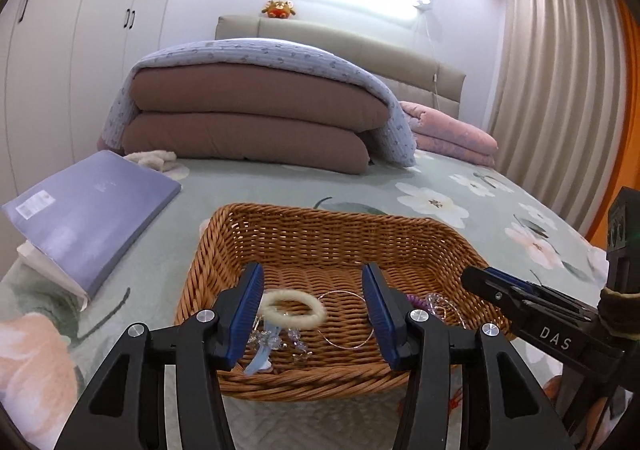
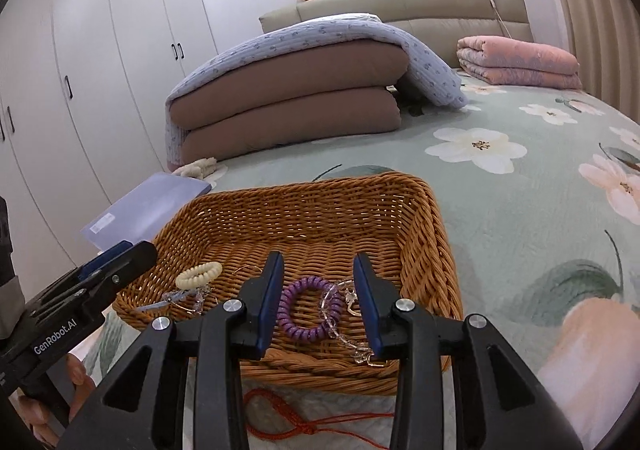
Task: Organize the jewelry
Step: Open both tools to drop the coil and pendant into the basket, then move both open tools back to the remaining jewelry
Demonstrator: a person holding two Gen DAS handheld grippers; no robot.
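A woven wicker basket [image 1: 320,221] [image 2: 424,217] sits on the flowered bedspread. In it lie a cream spiral hair tie [image 1: 294,310] [image 2: 199,275], a thin wire hoop [image 1: 348,320], a clear bead piece with a blue ribbon [image 1: 264,346] [image 2: 176,298], a purple spiral hair tie [image 2: 308,310] and a clear crystal chain [image 2: 344,334]. My left gripper [image 1: 314,316] is open over the basket's near left part, jaws either side of the cream tie. My right gripper [image 2: 318,304] is open over the near right part, jaws either side of the purple tie. A red cord [image 2: 304,422] lies on the bed in front of the basket.
A purple book [image 1: 92,209] [image 2: 148,205] lies left of the basket. Folded brown and blue quilts [image 1: 256,117] [image 2: 296,89] and a pink quilt [image 1: 452,133] [image 2: 520,57] are stacked near the headboard. White wardrobes stand on the left, curtains on the right.
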